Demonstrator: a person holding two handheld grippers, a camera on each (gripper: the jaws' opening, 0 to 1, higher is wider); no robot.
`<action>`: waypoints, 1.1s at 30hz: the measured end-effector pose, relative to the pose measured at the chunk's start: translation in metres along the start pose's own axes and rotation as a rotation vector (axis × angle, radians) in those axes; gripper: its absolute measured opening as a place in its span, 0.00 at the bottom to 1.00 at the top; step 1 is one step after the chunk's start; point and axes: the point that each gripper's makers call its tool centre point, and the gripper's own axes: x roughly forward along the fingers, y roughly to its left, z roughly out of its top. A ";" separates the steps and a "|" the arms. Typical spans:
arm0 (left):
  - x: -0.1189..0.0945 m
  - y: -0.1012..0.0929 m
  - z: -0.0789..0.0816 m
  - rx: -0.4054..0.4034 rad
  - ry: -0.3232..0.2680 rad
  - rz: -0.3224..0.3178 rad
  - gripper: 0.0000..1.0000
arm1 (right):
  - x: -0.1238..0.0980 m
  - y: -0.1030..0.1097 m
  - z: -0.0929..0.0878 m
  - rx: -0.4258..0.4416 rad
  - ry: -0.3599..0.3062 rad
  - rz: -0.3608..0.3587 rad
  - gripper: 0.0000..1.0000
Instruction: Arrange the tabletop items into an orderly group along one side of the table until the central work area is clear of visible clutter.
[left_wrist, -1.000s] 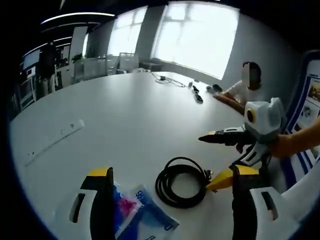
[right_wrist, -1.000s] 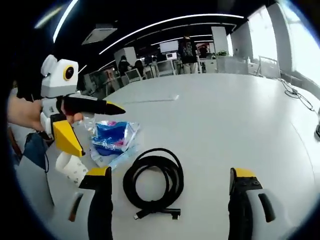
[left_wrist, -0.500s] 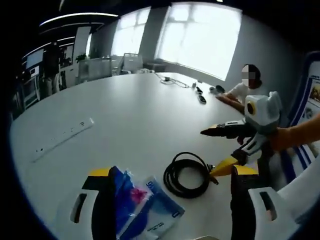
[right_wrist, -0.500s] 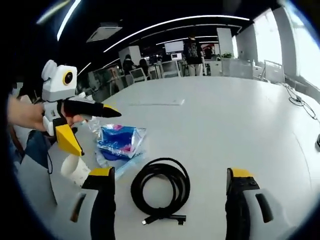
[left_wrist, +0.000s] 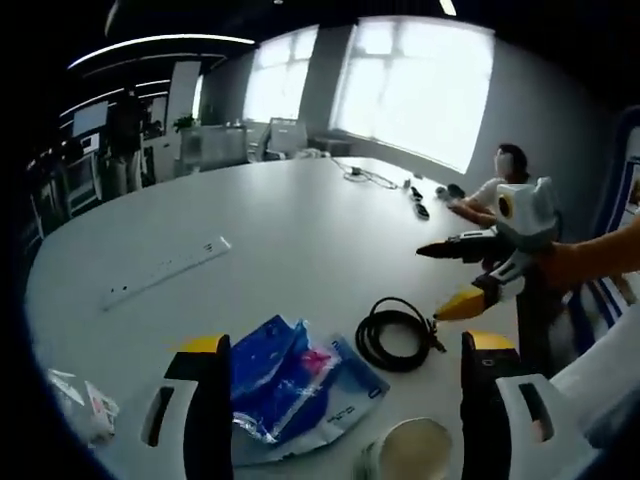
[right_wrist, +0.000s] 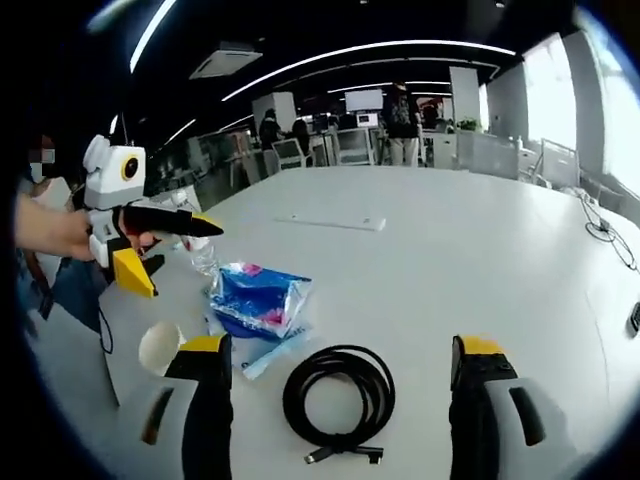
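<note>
A coiled black cable (left_wrist: 397, 335) lies on the white table (left_wrist: 280, 230), with a blue plastic bag (left_wrist: 290, 385) to its left and a paper cup (left_wrist: 415, 450) at the near edge. My left gripper (left_wrist: 343, 343) hovers open above the bag, holding nothing. My right gripper (left_wrist: 432, 283) comes in from the right, open, above the table just past the cable. In the right gripper view the cable (right_wrist: 338, 400) sits low between the jaws of my right gripper (right_wrist: 342, 348), the bag (right_wrist: 258, 300) and cup (right_wrist: 160, 345) are left of it, and my left gripper (right_wrist: 185, 258) hangs open beyond them.
A white power strip (left_wrist: 165, 272) lies further out on the table, and small packets (left_wrist: 85, 410) sit near its left edge. Dark items and a cord (left_wrist: 385, 180) lie at the far end, where a person (left_wrist: 505, 180) sits. A clear bottle (right_wrist: 200, 255) stands behind the bag.
Both views have drawn back from the table, so the bag and cable look smaller and the cup and packets have come into sight. Both grippers have stayed open; nothing was picked up.
</note>
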 end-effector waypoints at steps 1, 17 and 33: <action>-0.007 0.004 -0.002 -0.009 -0.002 0.010 0.93 | 0.000 0.001 0.001 -0.003 0.001 0.002 0.89; -0.084 0.047 -0.031 -0.104 -0.039 0.134 0.90 | 0.002 0.035 0.027 -0.069 -0.005 0.028 0.87; -0.069 0.045 -0.033 -0.112 -0.020 0.112 0.87 | 0.005 0.039 0.021 -0.059 0.011 0.027 0.84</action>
